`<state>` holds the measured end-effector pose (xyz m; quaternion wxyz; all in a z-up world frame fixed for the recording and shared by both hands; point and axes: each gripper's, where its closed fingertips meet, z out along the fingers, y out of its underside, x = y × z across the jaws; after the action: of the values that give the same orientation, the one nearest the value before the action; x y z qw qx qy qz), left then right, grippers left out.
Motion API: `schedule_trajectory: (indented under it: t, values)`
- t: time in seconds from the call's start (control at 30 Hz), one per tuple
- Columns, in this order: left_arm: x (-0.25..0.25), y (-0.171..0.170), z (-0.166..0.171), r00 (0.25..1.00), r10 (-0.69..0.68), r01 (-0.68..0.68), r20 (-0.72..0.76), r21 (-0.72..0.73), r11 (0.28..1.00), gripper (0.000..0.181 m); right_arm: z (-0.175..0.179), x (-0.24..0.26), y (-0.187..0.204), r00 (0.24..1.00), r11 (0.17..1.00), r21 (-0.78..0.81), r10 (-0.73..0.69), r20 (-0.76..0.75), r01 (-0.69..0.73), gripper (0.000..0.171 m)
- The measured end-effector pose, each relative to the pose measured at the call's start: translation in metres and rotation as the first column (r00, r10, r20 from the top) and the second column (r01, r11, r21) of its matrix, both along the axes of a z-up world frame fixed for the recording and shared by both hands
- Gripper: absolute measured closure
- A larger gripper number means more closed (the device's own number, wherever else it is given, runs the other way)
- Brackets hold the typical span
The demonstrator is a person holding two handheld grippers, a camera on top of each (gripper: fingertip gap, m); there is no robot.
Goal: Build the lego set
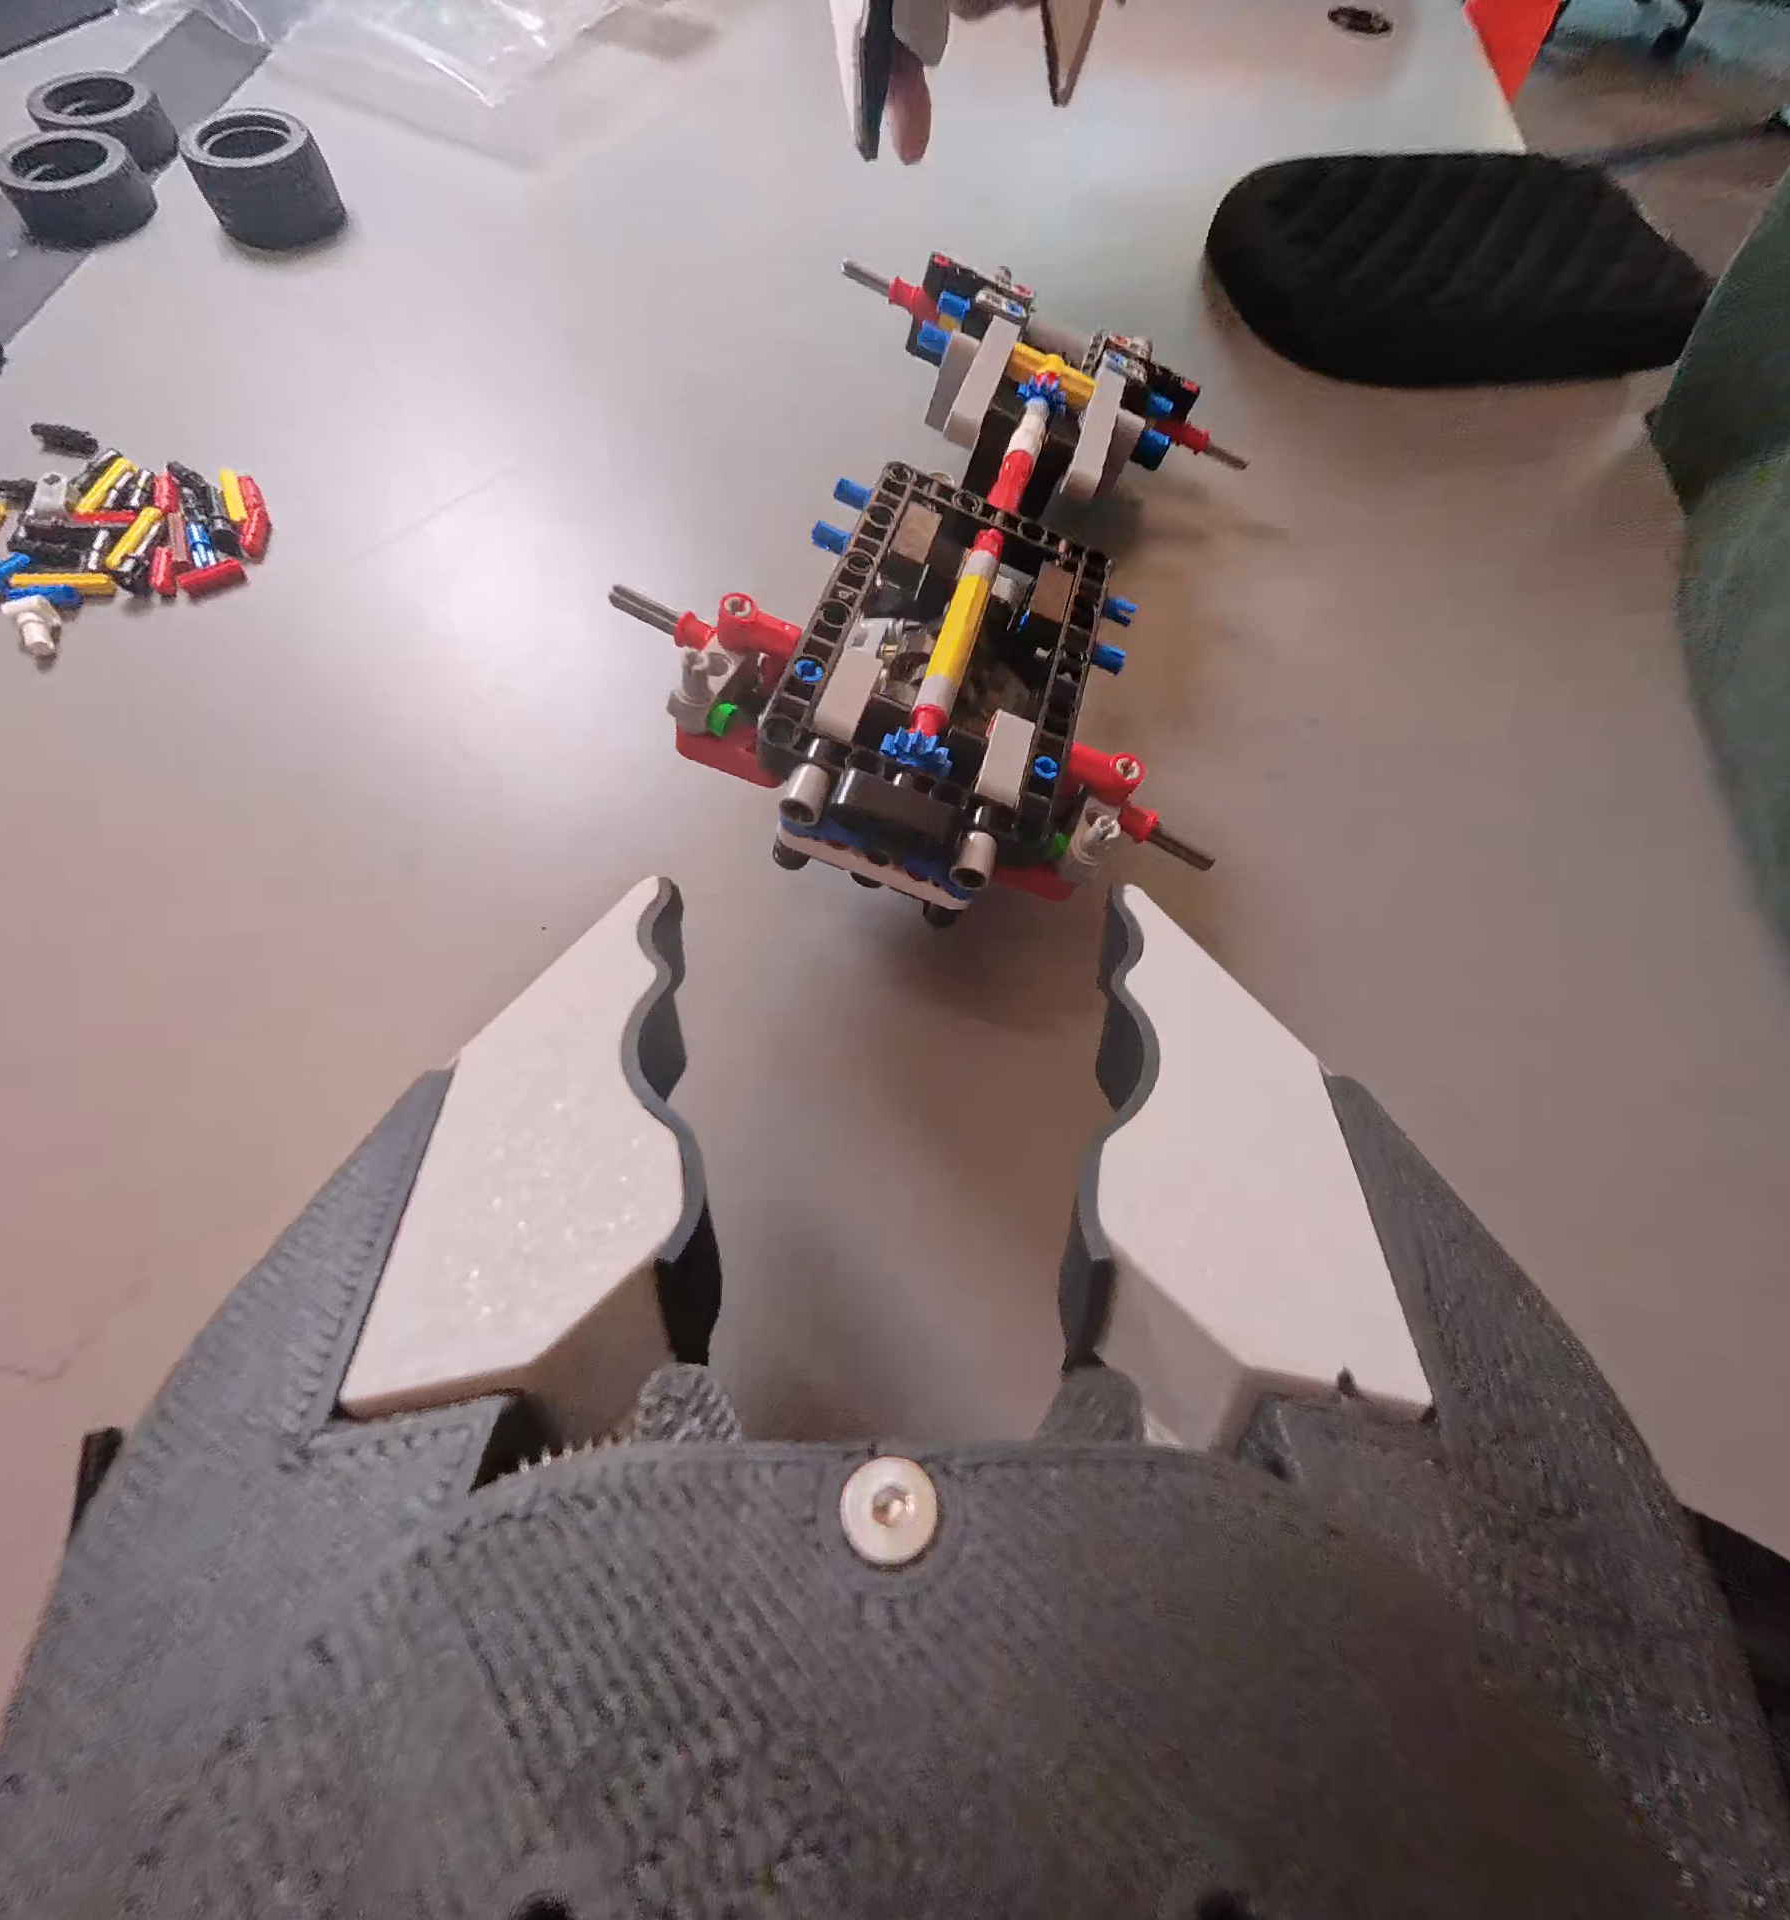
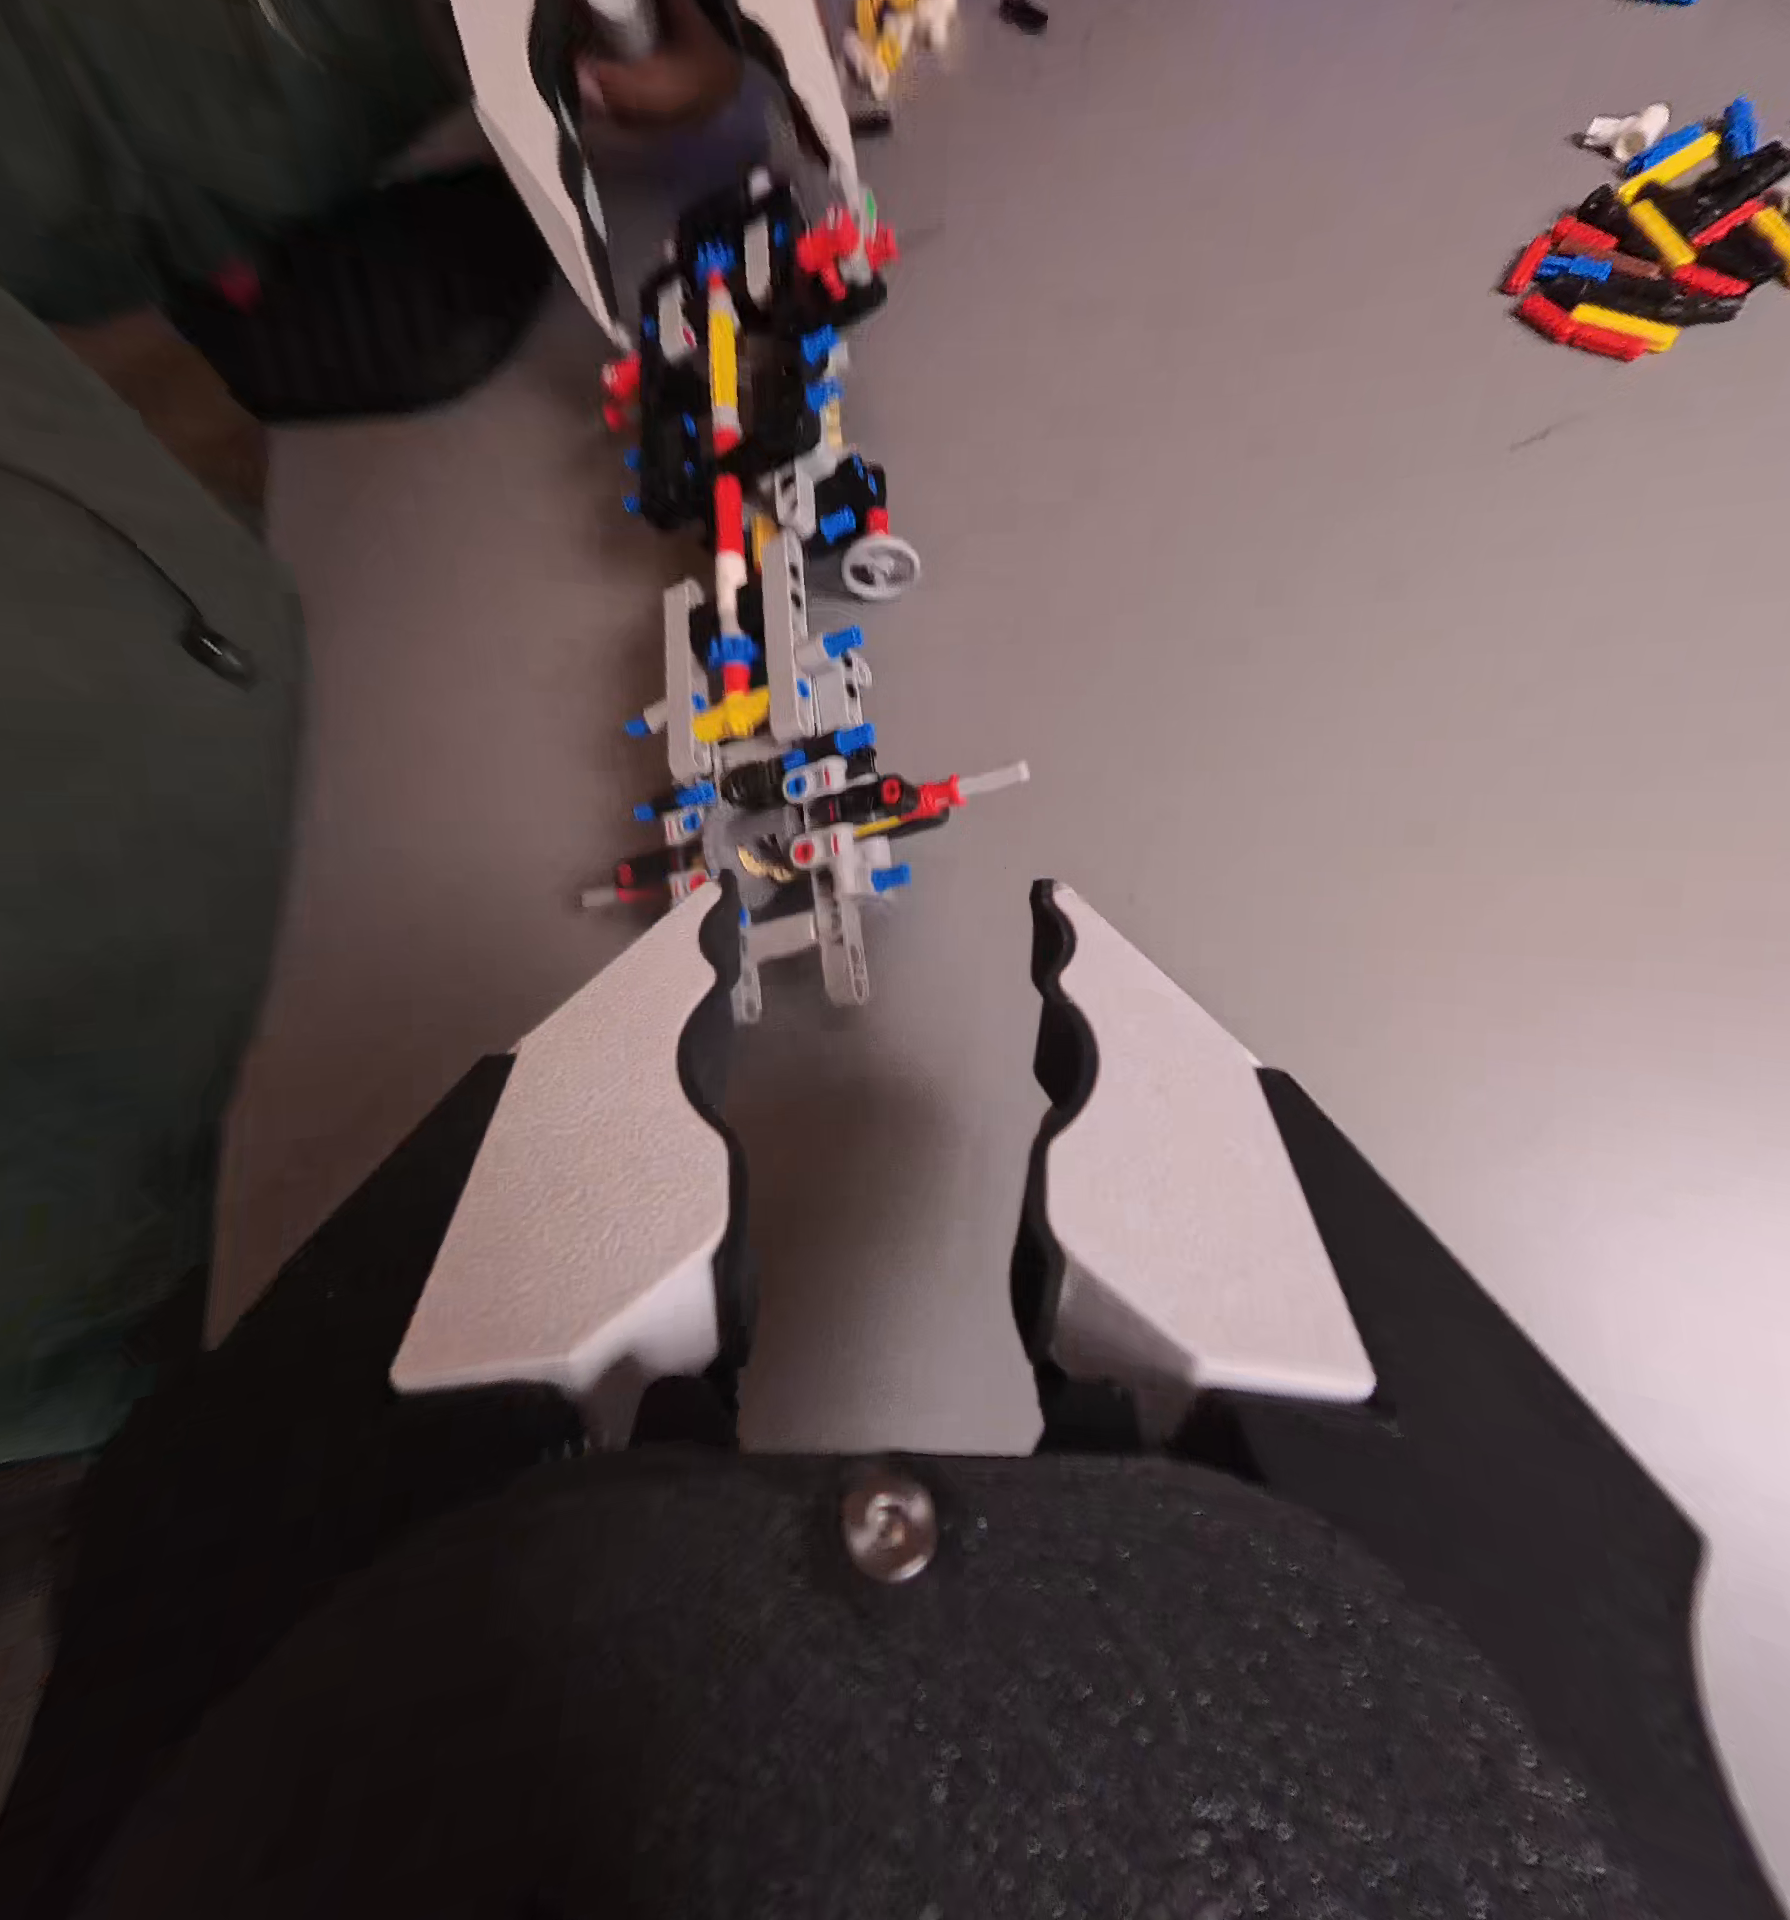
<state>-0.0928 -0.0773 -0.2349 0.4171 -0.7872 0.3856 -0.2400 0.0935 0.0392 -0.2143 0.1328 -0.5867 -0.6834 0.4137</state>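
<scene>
Lego chassis (image 1: 958, 634) lay lengthwise on the grey table (image 1: 455, 831), a black frame with a yellow and red shaft along its middle, blue gears, red connectors and grey axles poking out at the sides. We held our left gripper (image 1: 896, 904) just short of its near end, the two white fingers spread apart with nothing between them. From the opposite end we held our right gripper (image 2: 880, 894), its fingers likewise spread and empty; its left fingertip (image 2: 704, 914) sat right at the grey beams of the chassis (image 2: 756, 582), though we could not tell whether it touched them, since that view was blurred.

Off to the left of the left gripper we saw a heap of loose pieces (image 1: 112, 535) in yellow, red, blue and black, and farther away three black tyres (image 1: 169, 161) stood together beside clear plastic bags (image 1: 434, 52). A black ribbed cushion (image 1: 1442, 265) rested past the far end of the model, well apart from it.
</scene>
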Motion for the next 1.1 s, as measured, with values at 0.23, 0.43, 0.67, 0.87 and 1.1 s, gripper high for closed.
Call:
schedule_trajectory:
  t: [0.23,0.43,0.67,0.87,1.1]
  values:
    - [0.007,0.008,-0.010,0.995,-0.067,0.071,-0.069,0.057,0.996,0.096,-0.049,0.029,-0.027,0.995,0.883,0.461,0.056,0.082,-0.088,0.093]
    - [0.014,0.009,-0.007,0.993,-0.081,0.089,-0.082,0.091,0.992,0.104,-0.055,0.017,-0.040,0.996,0.884,0.459,0.078,0.034,-0.085,0.102]
    - [0.012,0.006,-0.004,0.997,-0.046,0.054,-0.066,0.124,0.991,0.134,-0.051,0.006,-0.033,0.995,0.900,0.425,0.099,0.018,-0.097,0.129]
    - [0.003,0.009,-0.002,0.998,-0.005,0.015,-0.069,0.149,0.989,0.140,-0.048,-0.005,-0.020,0.994,0.902,0.417,0.109,0.023,-0.109,0.129]
    - [-0.010,0.007,0.007,0.998,0.039,-0.031,-0.046,0.162,0.986,0.133,-0.046,-0.013,-0.016,0.995,0.905,0.413,0.104,0.006,-0.098,0.129]
